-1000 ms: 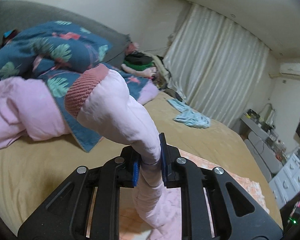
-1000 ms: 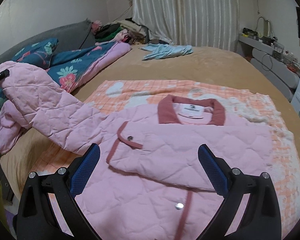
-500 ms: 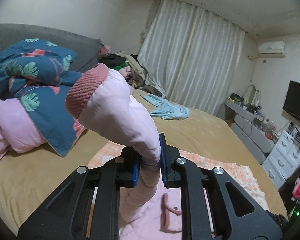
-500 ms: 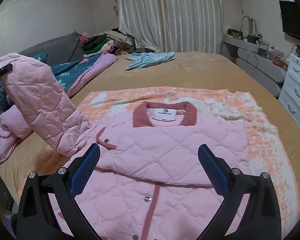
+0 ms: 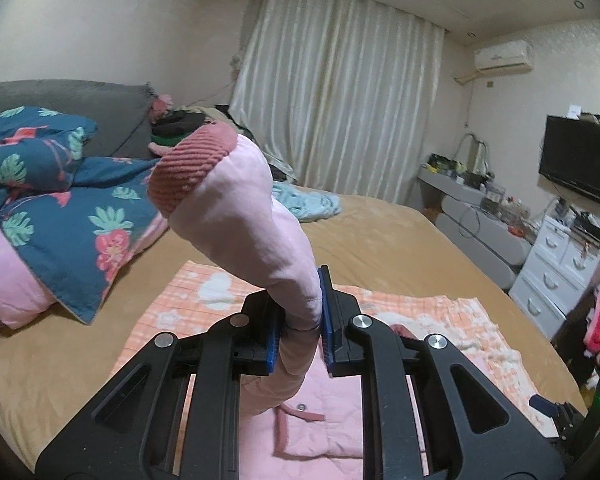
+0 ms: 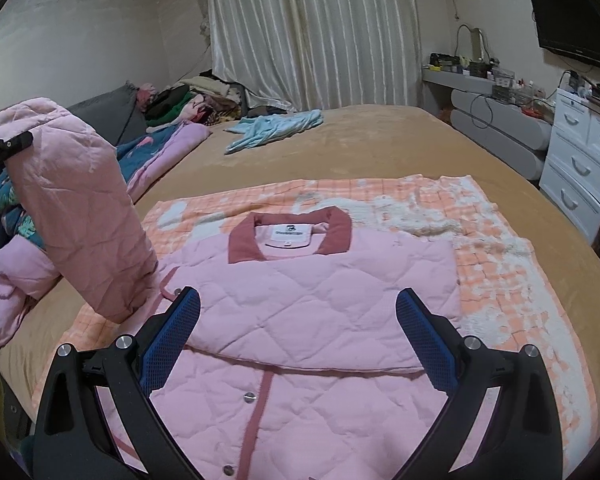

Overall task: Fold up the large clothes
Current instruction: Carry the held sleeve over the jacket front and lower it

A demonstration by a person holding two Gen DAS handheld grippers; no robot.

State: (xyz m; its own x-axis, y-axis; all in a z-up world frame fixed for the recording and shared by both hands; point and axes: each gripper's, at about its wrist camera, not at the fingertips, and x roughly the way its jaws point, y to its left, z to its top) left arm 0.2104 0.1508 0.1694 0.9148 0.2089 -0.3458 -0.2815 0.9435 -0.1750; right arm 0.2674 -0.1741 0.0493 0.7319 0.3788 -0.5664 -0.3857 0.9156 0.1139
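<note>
The left hand-held gripper (image 5: 300, 320) is clamping the pink quilted sleeve (image 5: 256, 240) between its blue pads, which are pressing in on the fabric from both sides. The sleeve is rising above the jaws, and its ribbed rose cuff (image 5: 192, 172) is tipping toward the left. In the right wrist view the same sleeve is standing up in a column at the left edge of the pink jacket (image 6: 324, 300), with the cuff end too close to the frame edge to make out clearly.

The jacket is lying face up on an orange checked blanket (image 6: 500, 272), which is spreading across the tan bed (image 6: 380, 140). Its rose collar (image 6: 288, 236) is pointing toward the curtains (image 6: 312, 32), and the other sleeve is lying folded across the chest. The right hand-held gripper (image 6: 298, 334) is hovering over the jacket's front with its jaws spread wide and nothing between them.

A floral duvet (image 5: 60, 184) is bunching up at the left of the bed, and a light blue garment (image 6: 276, 128) is lying near the far edge.
</note>
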